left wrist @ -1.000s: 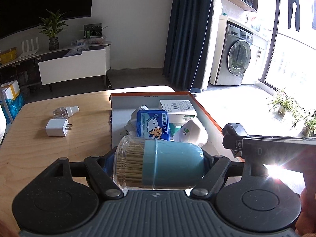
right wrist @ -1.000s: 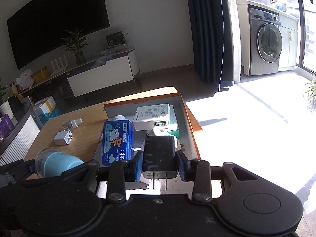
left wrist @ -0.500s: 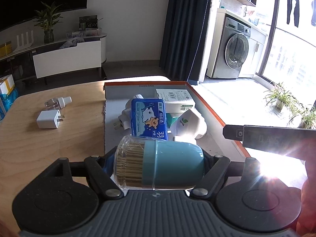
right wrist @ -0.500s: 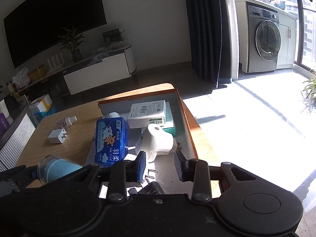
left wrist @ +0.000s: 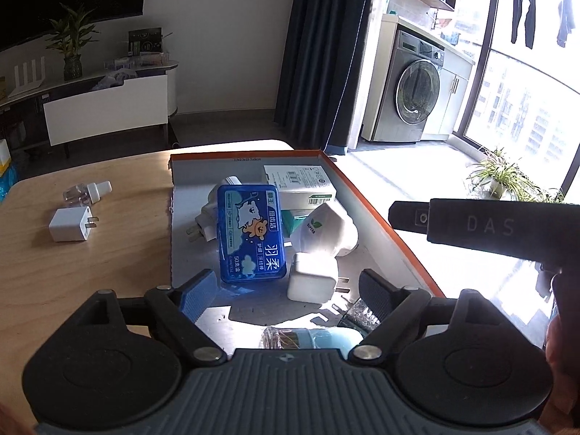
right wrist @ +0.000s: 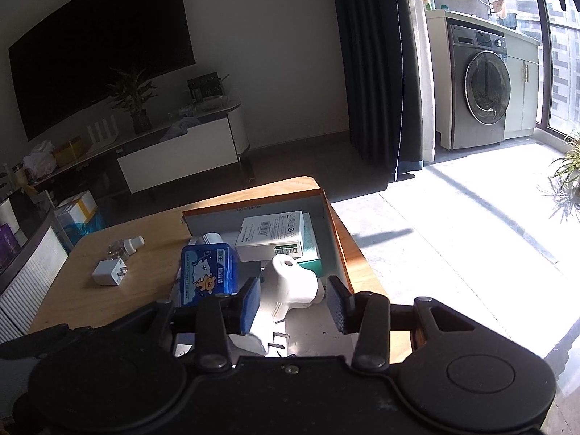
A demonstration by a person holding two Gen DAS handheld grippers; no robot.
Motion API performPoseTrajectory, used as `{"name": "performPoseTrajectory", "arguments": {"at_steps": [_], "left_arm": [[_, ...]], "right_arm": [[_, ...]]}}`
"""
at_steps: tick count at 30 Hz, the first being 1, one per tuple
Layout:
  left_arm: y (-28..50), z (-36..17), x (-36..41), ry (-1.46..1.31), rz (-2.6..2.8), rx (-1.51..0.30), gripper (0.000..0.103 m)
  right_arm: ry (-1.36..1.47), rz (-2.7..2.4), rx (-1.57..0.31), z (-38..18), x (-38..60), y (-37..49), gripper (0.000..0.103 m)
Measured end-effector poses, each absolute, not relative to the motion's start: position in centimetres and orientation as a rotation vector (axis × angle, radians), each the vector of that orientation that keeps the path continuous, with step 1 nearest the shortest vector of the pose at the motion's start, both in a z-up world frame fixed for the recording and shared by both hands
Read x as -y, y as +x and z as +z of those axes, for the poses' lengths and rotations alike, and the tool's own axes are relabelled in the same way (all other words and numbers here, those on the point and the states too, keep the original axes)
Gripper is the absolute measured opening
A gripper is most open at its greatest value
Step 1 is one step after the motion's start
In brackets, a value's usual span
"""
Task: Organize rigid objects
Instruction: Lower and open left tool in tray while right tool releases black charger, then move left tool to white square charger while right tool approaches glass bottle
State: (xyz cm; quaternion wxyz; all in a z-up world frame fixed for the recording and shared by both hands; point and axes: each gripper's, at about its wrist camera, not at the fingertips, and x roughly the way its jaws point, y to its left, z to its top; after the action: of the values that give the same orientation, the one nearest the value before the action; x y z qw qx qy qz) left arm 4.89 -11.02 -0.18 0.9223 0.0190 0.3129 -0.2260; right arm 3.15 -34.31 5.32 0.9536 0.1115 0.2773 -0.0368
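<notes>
Nearest the left camera, the left gripper (left wrist: 286, 291) stands wide apart with nothing between its fingers; a clear-capped teal toothpick jar (left wrist: 311, 339) lies on its side just below them on the floor of the orange-rimmed grey cardboard box (left wrist: 384, 217). Just ahead lies a white cube charger (left wrist: 311, 281), beside a blue rectangular cotton-swab case (left wrist: 250, 232). The right gripper (right wrist: 293, 302) is also spread wide and empty, over the box's near end, close to a white rounded plug adapter (right wrist: 290, 284). A flat white carton (left wrist: 301, 185) lies against the far wall. Left of the box, on the wooden table (left wrist: 90, 272), lie a small white wall charger (left wrist: 70, 223) and a clear white-capped bottle (left wrist: 87, 194), with bare wood around them.
</notes>
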Motion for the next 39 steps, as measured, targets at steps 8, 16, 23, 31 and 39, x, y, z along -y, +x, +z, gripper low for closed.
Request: {"name": "performPoseTrajectory", "arguments": {"at_steps": [8, 16, 23, 31, 39], "left_arm": [[5.1, 1.3, 8.3, 0.038, -0.351, -0.616, 0.099], [5.1, 2.5, 4.2, 0.028, -0.23, -0.608, 0.102], [5.0, 2.7, 0.4, 0.002, -0.153, -0.612, 0.102], [5.3, 2.6, -2.5, -0.035, -0.092, -0.608, 0.102], [6.1, 2.2, -4.1, -0.057, -0.059, -0.611, 0.102]], "right_arm": [[0.211, -0.037, -0.535, 6.3, 32.6, 2.8, 0.079], [0.194, 0.064, -0.548, 6.8, 29.6, 3.3, 0.083], [0.187, 0.148, -0.561, 6.7, 26.5, 3.9, 0.088], [0.143, 0.206, -0.577, 6.5, 23.3, 4.8, 0.088], [0.118, 0.238, -0.597, 6.1, 21.3, 5.8, 0.088]]}}
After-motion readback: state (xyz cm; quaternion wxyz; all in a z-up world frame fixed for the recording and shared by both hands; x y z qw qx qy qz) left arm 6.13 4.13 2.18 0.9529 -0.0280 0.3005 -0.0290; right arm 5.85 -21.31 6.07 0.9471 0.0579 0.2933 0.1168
